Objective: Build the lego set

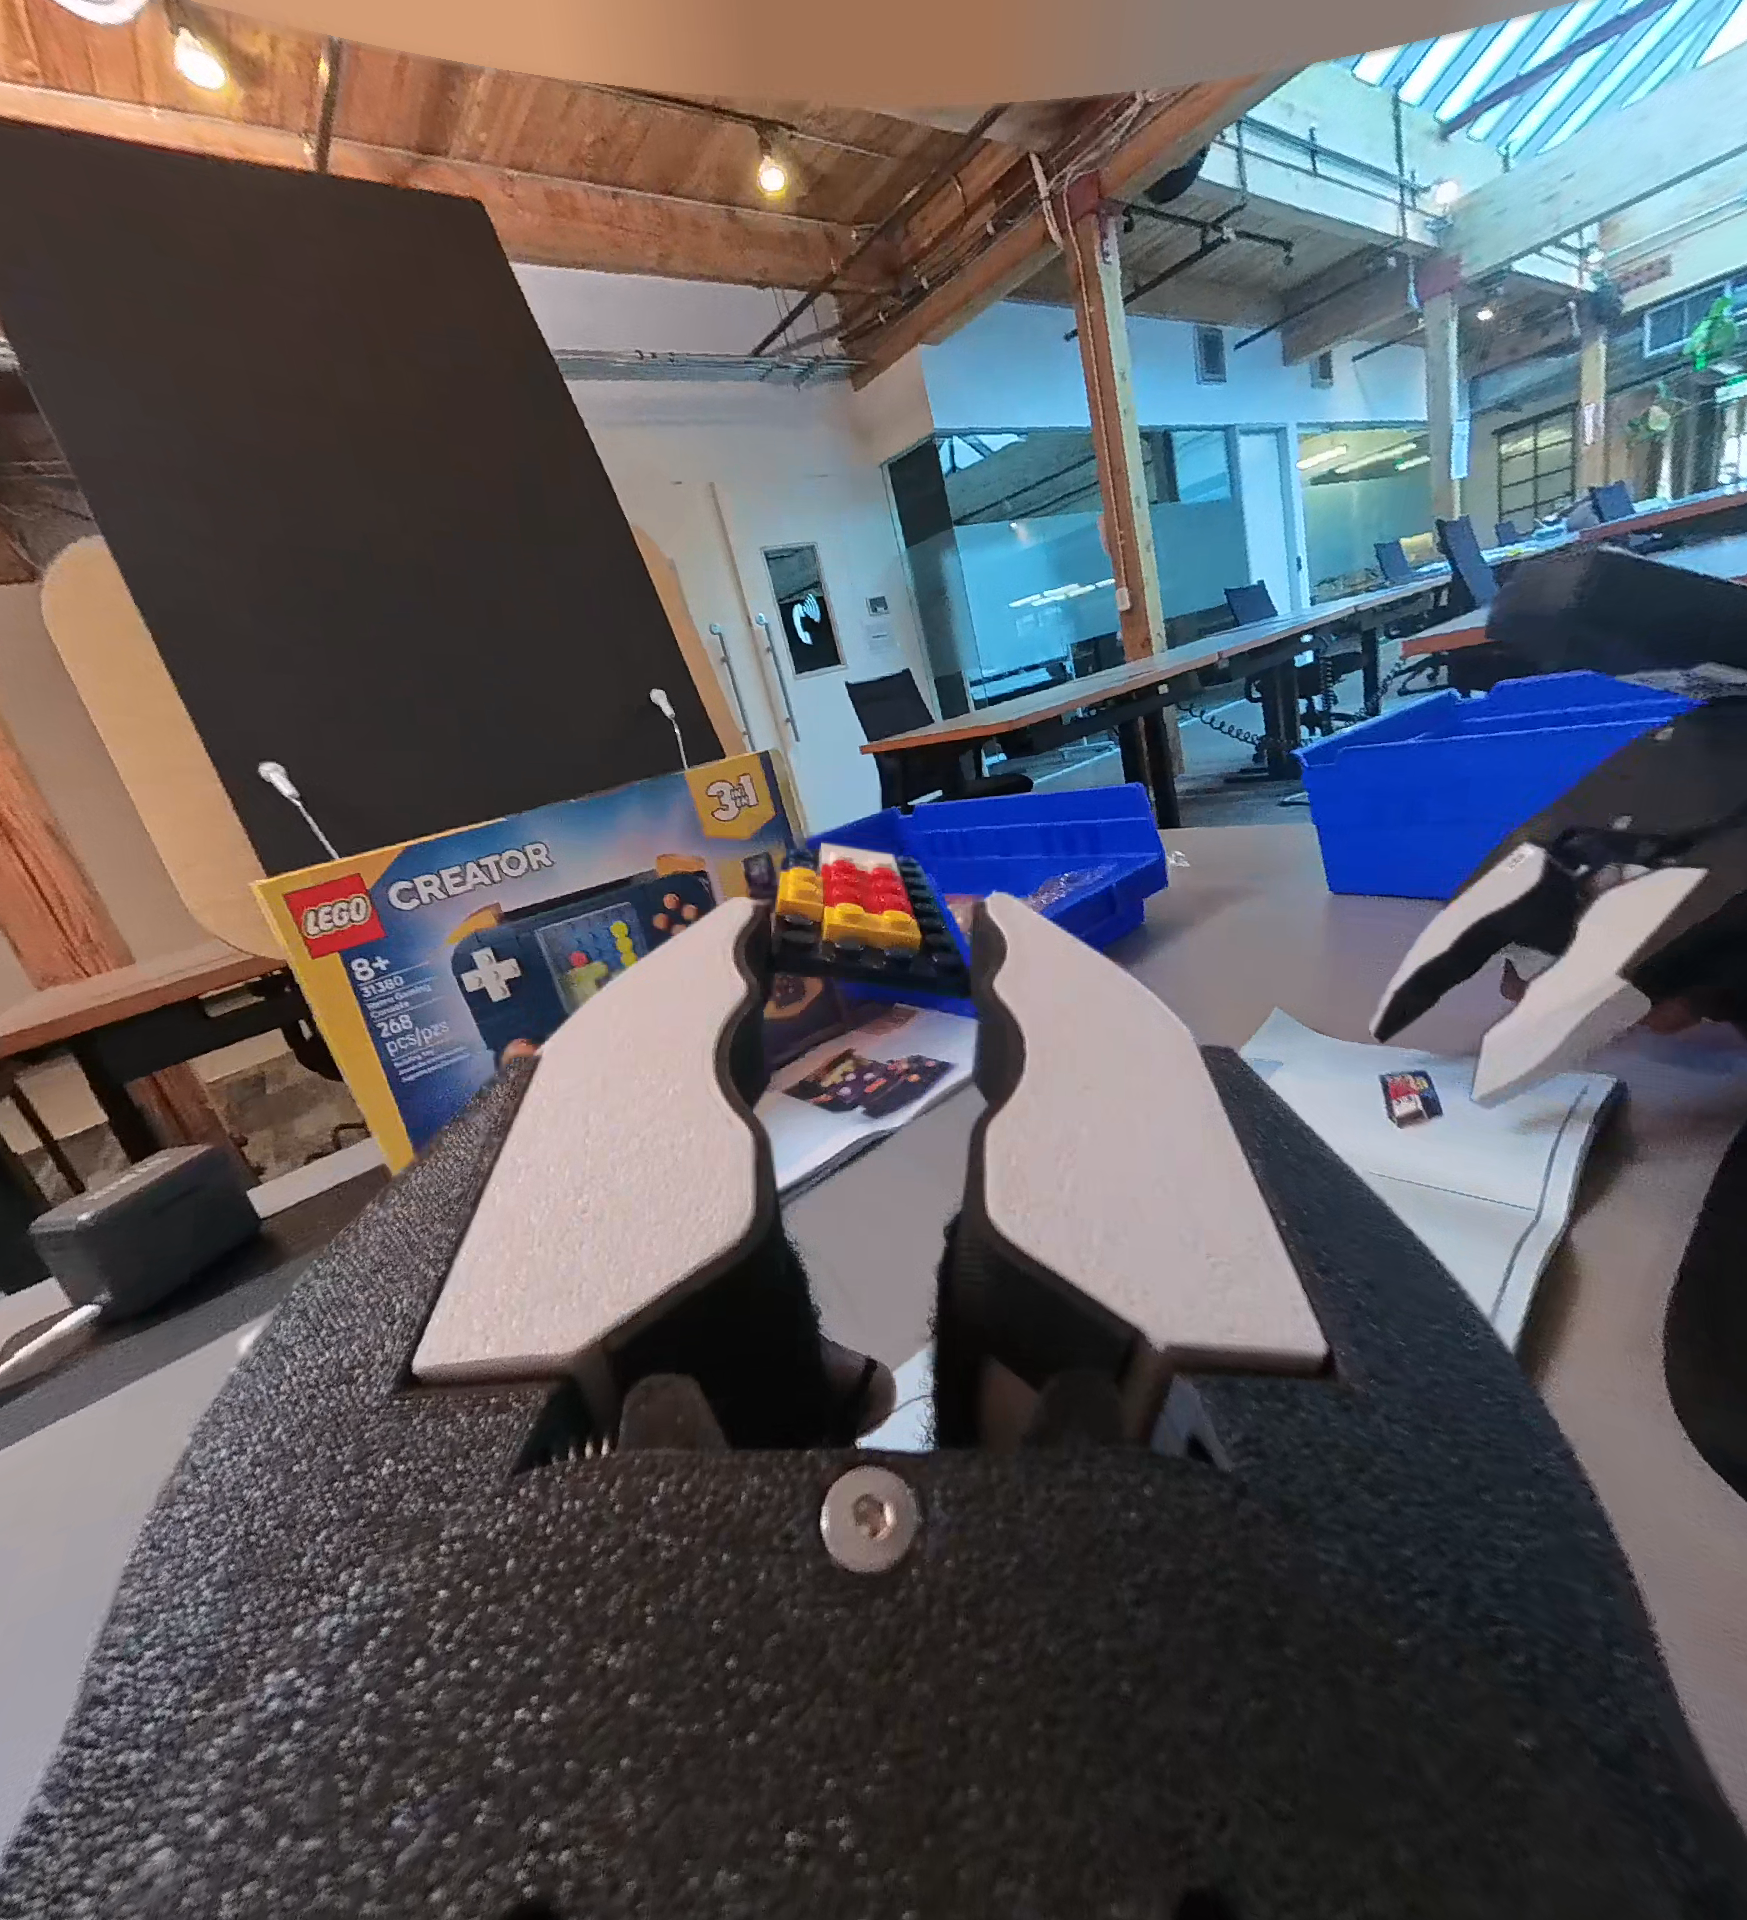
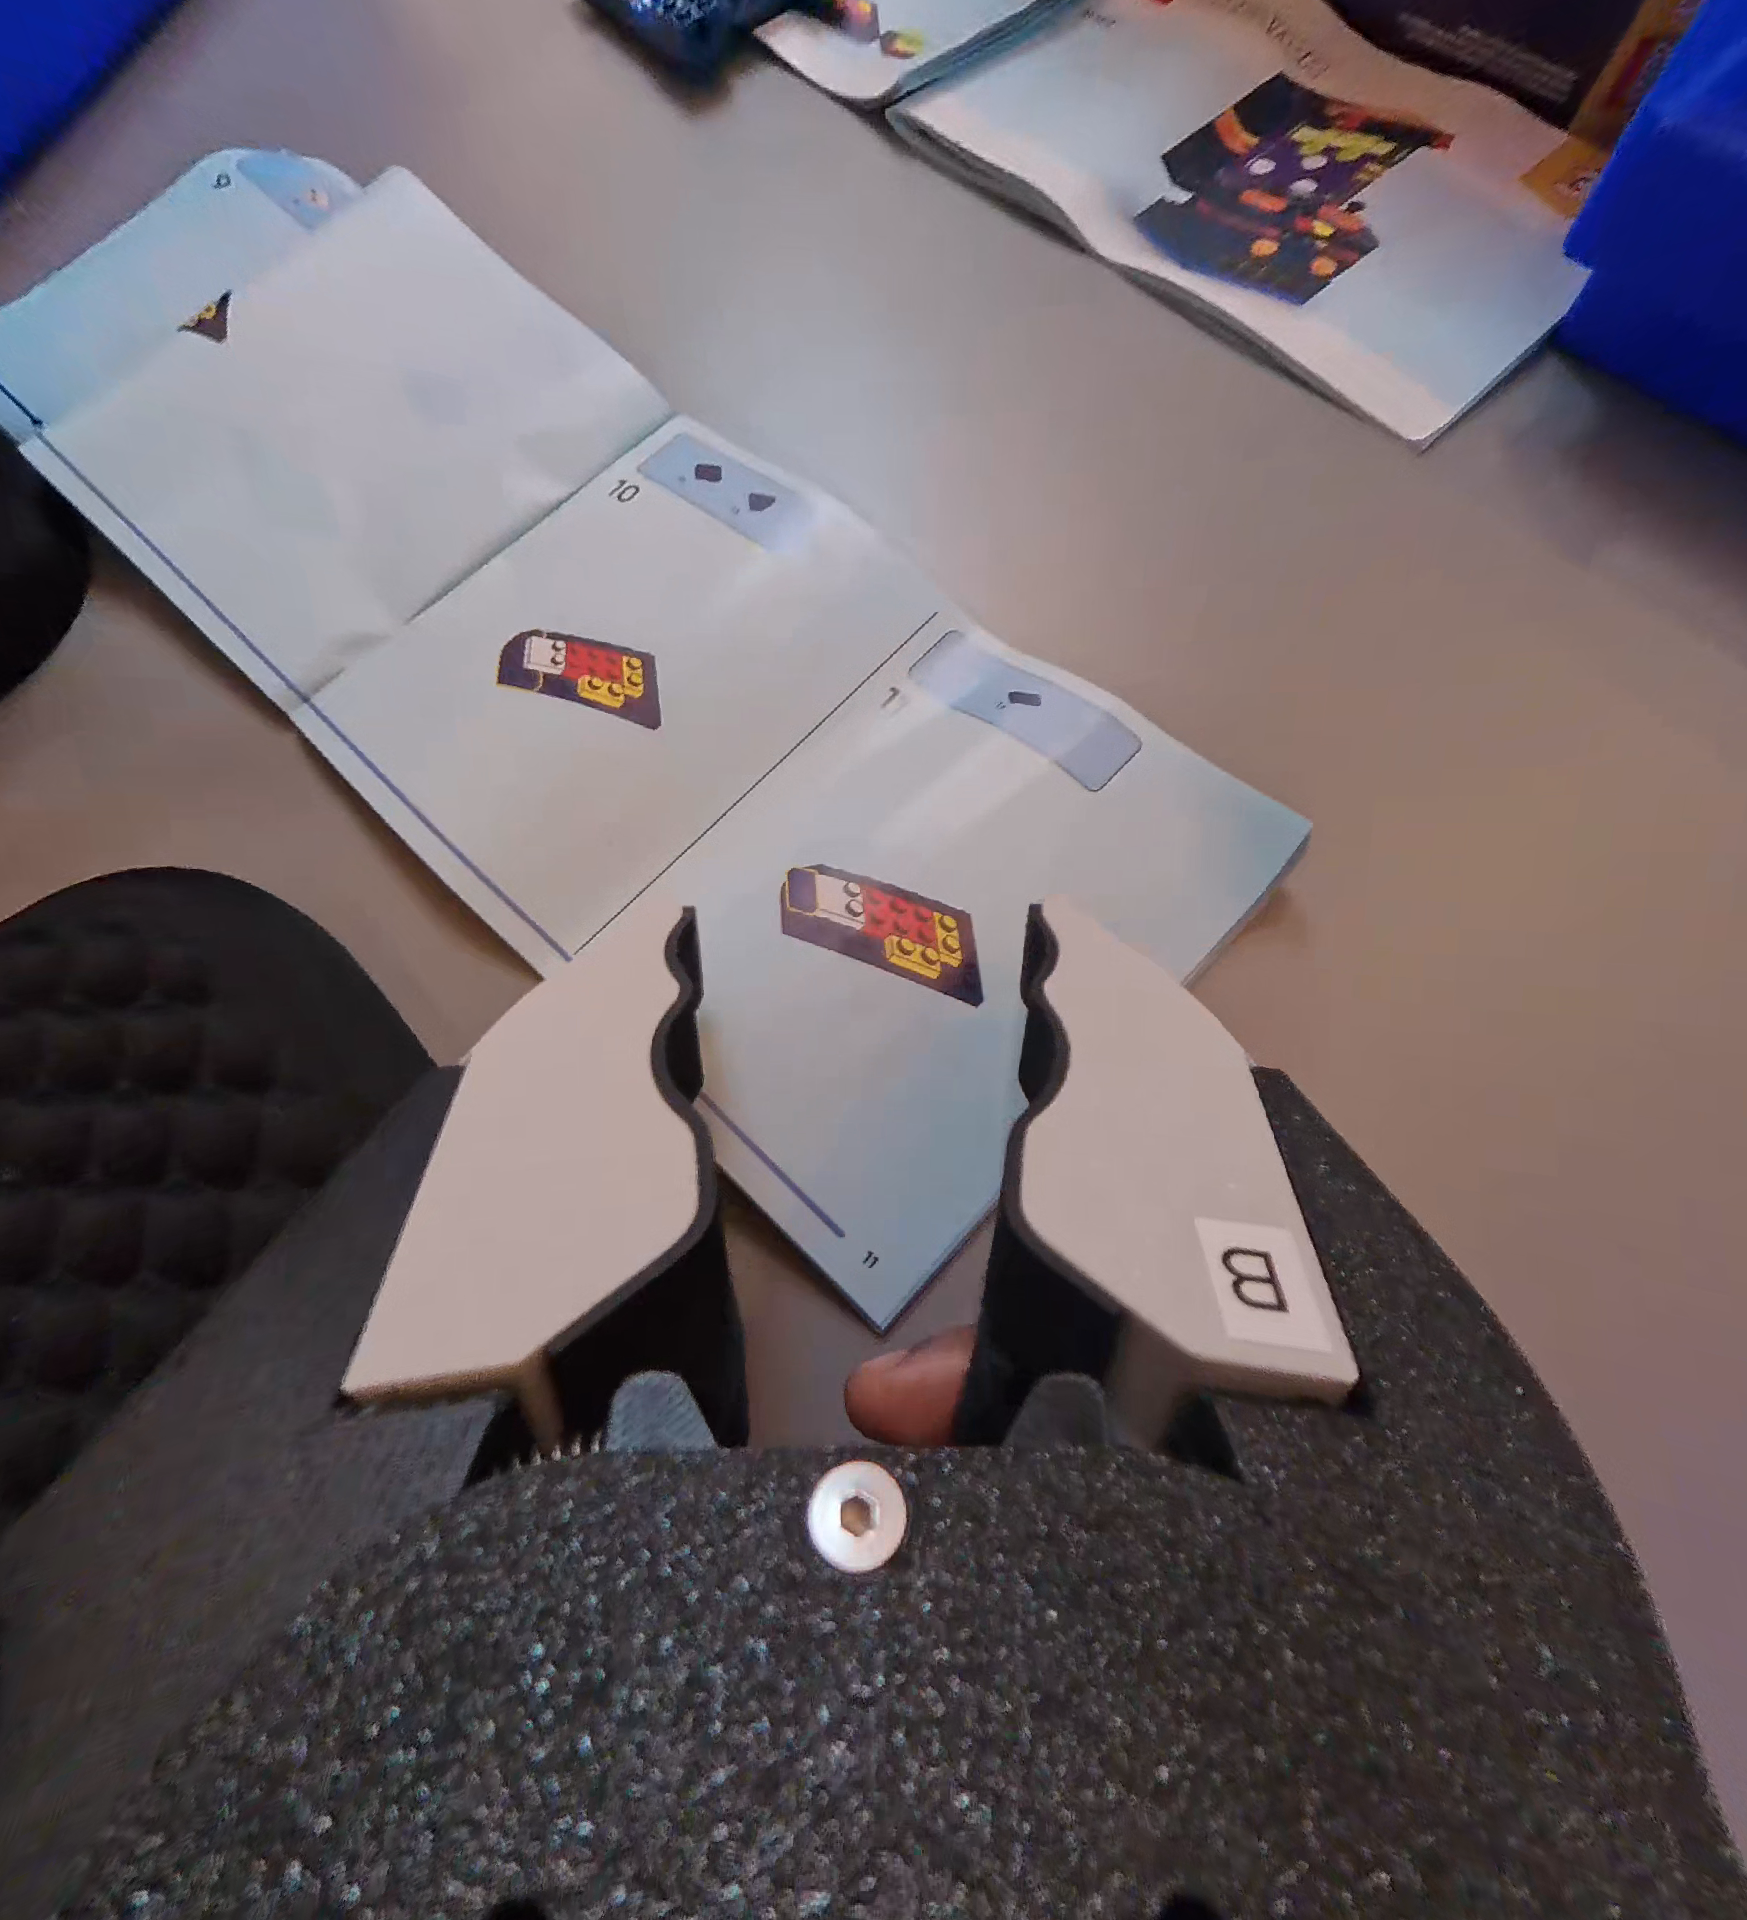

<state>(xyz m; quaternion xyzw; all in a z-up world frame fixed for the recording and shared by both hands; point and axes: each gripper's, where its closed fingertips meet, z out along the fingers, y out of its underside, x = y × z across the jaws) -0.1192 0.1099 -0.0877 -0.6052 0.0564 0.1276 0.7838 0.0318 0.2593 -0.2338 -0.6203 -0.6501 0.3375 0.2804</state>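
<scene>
A black plate with red and yellow bricks (image 1: 864,920) is clamped in the left tongs (image 1: 864,935); the right tongs (image 2: 858,956) are held apart above an open booklet (image 2: 640,665), nothing gripped.

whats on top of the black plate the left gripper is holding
On the black plate held by the left gripper sit red bricks in the middle, yellow bricks at its near and left sides, and a white piece behind. The plate's underside is hidden.

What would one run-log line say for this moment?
left gripper: jaws clamping brick plate | right gripper: jaws open, empty, above open booklet
</scene>
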